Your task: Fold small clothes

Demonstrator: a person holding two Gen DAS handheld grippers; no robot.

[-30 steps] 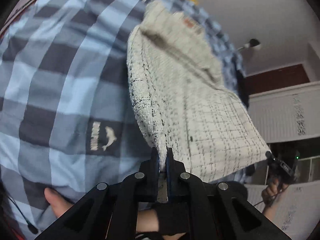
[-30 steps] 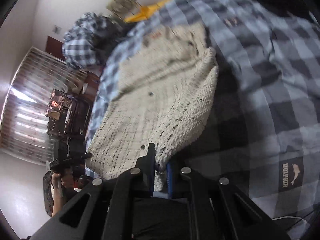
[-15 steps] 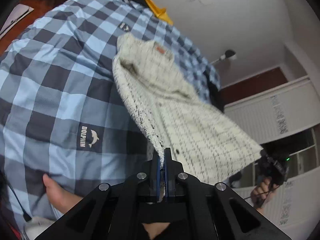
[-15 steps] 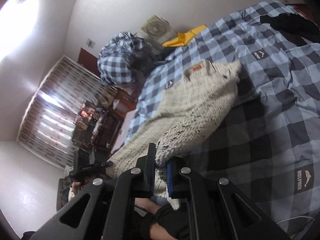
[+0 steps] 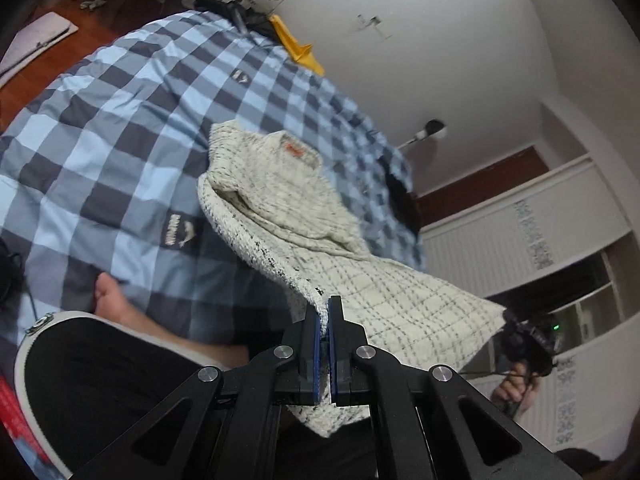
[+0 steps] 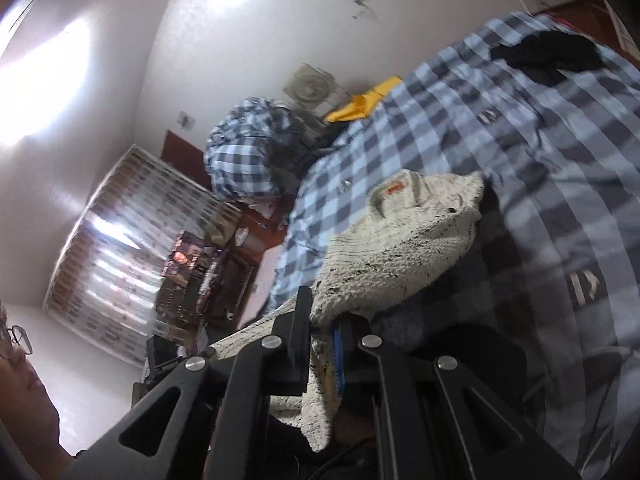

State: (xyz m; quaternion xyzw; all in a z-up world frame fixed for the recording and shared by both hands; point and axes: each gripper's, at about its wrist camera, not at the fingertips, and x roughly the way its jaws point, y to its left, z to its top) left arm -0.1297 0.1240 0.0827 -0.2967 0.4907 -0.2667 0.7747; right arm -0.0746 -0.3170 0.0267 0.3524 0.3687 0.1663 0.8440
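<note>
Left wrist view: we look along the left hand-held gripper point(image 5: 329, 320) toward a bed point(image 5: 120, 120) under a blue and grey checked cover.
Left hand-held gripper state: clenched; we see its blue-padded fingers point(image 5: 317, 344) pressed almost together on a hem corner of the cream knit garment point(image 5: 320, 240).
Garment, left view: its hem end is lifted off the bed between the two grippers, while its collar end with an orange label point(image 5: 294, 148) lies on the checked cover.
Garment look, left view: the outer face is nubbly cream flecked with black, and the side facing us shows a fine dark grid pattern.
Far corner, left view: the other hem corner runs to the right hand-held gripper point(image 5: 516, 336), small at the right edge; we cannot tell from here how its jaws stand.
Right wrist view: we look along the right hand-held gripper point(image 6: 324, 320) toward the same bed point(image 6: 520, 140).
Right hand-held gripper state: grasping; the jaws stand slightly apart with a thick bunch of the cream knit garment point(image 6: 400, 248) filling the gap, and a flap hangs below them.
Garment, right view: it slopes from the gripper down to the bed, collar and orange label point(image 6: 394, 188) resting on the cover.
Also on the bed: a dark garment point(image 6: 548, 56) lies near the far edge, well apart from the cream one.
</note>
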